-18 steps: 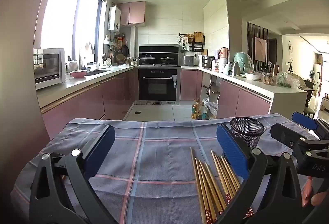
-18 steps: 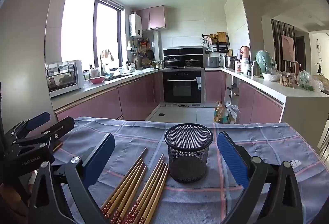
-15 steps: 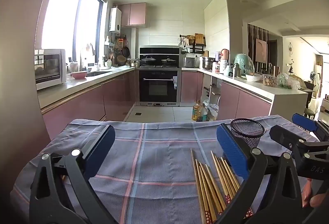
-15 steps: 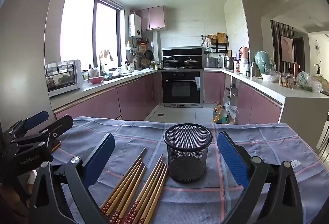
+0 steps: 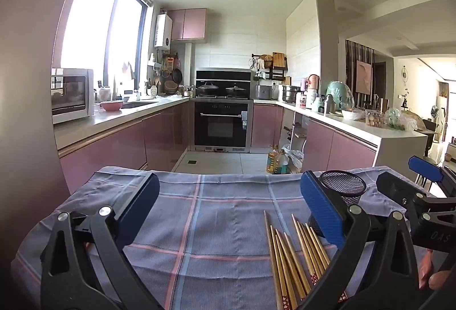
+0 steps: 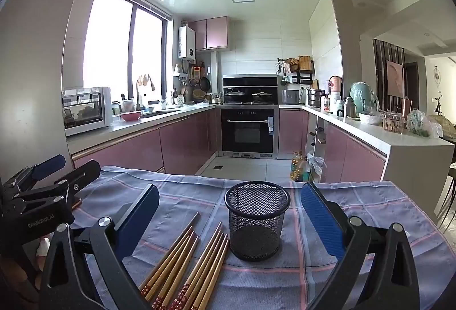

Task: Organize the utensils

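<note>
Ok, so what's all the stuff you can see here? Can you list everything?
chopsticks: about nine, golden wood with red patterned ends, lying on the cloth left of the cup
mesh cup: one, black, upright and empty, on the cloth
tablecloth: one, blue-grey with pink checks, covering the table
oven: one, black, built in at the far wall
microwave: one, white, on the left counter
bowl: one, pink, beside the sink
oil bottles: two, yellowish, on the floor
left tongs: one, black with blue pads, open, holding nothing
right tongs: one, same colours, open, cup stands between them untouched
</note>
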Motion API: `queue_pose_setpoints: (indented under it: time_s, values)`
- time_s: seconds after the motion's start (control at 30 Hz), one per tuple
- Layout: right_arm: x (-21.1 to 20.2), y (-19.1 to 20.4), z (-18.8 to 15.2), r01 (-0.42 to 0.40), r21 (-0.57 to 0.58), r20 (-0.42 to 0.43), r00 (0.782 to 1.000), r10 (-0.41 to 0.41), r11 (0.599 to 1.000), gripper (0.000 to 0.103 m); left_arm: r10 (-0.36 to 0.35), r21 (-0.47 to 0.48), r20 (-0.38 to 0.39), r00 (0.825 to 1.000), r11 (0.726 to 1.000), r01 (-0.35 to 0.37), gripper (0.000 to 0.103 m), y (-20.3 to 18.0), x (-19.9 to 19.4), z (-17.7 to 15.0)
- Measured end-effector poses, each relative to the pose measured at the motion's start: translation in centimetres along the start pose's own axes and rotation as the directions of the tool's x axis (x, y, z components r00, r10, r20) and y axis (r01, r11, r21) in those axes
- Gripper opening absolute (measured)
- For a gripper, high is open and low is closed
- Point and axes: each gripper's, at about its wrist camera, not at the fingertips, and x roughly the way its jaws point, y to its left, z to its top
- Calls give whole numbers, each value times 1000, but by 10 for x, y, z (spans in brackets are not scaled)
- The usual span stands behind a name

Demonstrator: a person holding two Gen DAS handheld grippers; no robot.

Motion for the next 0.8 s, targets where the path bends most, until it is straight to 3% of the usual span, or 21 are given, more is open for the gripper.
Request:
queue_pose_setpoints:
  time_s: [0.8]
  values:
    - [-3,-1,3,39,-11,21,999,-39,999,96,-1,-5,-9,1000,1000,1,97,-3,-2,-2]
